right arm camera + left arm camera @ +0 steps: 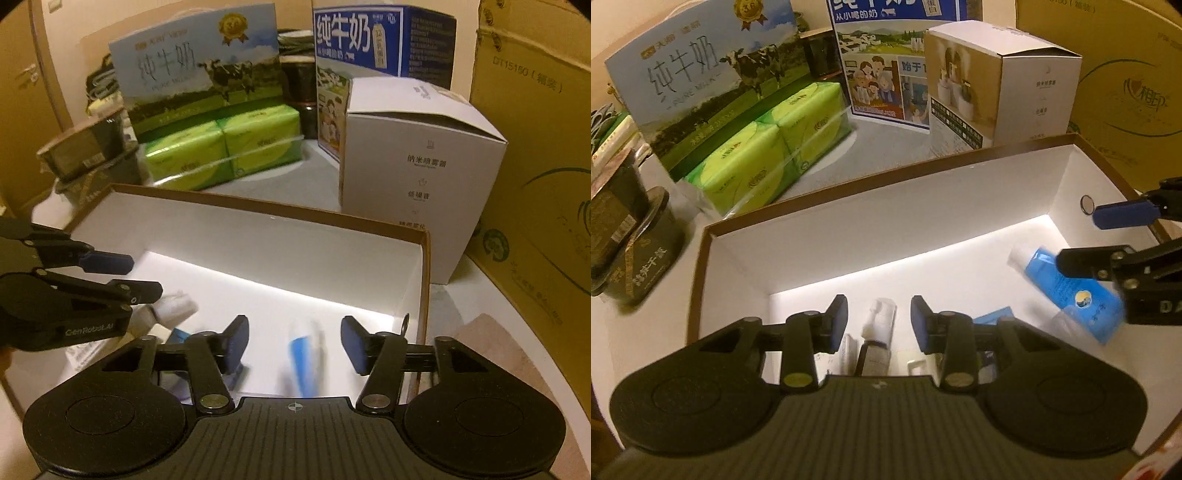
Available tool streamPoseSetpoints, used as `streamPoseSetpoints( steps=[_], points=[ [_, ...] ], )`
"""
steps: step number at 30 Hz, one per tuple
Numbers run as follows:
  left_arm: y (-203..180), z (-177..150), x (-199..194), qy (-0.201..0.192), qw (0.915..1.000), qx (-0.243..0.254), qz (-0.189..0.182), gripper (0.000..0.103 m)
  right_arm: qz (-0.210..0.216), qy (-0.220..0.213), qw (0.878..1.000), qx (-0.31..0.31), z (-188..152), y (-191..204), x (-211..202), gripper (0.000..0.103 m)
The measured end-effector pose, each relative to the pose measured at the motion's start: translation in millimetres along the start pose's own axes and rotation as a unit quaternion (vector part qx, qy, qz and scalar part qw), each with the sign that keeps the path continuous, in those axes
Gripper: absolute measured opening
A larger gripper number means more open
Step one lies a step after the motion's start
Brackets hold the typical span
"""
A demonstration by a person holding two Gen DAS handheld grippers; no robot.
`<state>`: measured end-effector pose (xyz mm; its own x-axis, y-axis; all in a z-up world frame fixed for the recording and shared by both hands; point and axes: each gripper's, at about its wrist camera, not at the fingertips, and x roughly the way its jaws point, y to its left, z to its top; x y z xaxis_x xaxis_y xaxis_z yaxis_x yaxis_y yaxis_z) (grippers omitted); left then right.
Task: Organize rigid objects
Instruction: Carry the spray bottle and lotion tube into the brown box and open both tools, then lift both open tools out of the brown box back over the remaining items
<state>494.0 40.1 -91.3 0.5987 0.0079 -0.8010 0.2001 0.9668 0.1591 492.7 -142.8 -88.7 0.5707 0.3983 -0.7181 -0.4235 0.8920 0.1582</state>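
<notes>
Both grippers hang over the open white box (849,229), angled down into it; the box appears to serve as the collecting bin, so each tool is placed to let its item fall inside rather than set it down carefully.

The left gripper (879,321) has its jaws spread, the pads clear of everything; directly beyond the gap a small white bottle (881,319) lies on the box floor, free of any grip, among a few other small packages too hidden to name; from the right wrist view the same gripper (129,275) shows as two parted fingers with a blurred white item just under them.

The right gripper (293,345) is likewise spread wide, nothing pinched; a blue and white tube (303,360) sits smeared by motion between and below its pads, not touched by either, which I judge to be a drop in progress; in the left wrist view that blue tube (1071,291) lies tilted near the box's right wall, partly behind the right gripper's (1078,240) lower finger.

Behind the box stand milk cartons (701,74), green tissue packs (768,147) and a white product box (417,166), well apart from both tools; dark tins (635,243) sit at the left.
</notes>
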Motion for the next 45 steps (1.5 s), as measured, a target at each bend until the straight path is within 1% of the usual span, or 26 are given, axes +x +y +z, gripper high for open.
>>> streamPoseSetpoints(
  steps=[6,8,12,18,20,28,39,45],
  points=[
    [5.7,-10.2,-25.7,-0.009,0.9999,-0.008,-0.006,0.036,0.018,-0.007,1.000,0.006,-9.6,3.5,-22.8,0.062],
    [6.0,-14.2,-35.9,-0.011,0.9998,-0.013,-0.009,0.037,0.020,-0.008,1.000,0.009,-12.7,5.1,-29.8,0.064],
    [7.6,-24.2,-55.9,-0.012,0.9995,-0.025,-0.016,0.038,0.024,-0.016,0.999,0.015,-20.4,7.9,-46.9,0.064],
    [9.9,-40.1,-92.2,-0.027,0.9985,-0.044,-0.019,0.039,0.034,-0.032,0.999,0.028,-30.9,12.6,-77.4,0.065],
    [10.2,-44.8,-103.8,-0.029,0.9981,-0.050,-0.021,0.039,0.031,-0.039,0.998,0.029,-35.5,14.5,-88.2,0.065],
    [0.5,-69.7,-149.3,-0.041,0.9973,-0.058,-0.018,0.039,0.030,-0.055,0.997,0.049,-55.3,16.8,-126.9,0.065],
    [-14.0,-114.3,-200.3,-0.040,0.9961,-0.078,-0.012,0.039,0.040,-0.076,0.994,0.069,-86.5,32.7,-181.7,0.065],
    [-20.3,-130.8,-225.3,-0.051,0.9950,-0.085,-0.010,0.039,0.044,-0.081,0.993,0.072,-100.7,42.3,-201.3,0.066]
  ],
)
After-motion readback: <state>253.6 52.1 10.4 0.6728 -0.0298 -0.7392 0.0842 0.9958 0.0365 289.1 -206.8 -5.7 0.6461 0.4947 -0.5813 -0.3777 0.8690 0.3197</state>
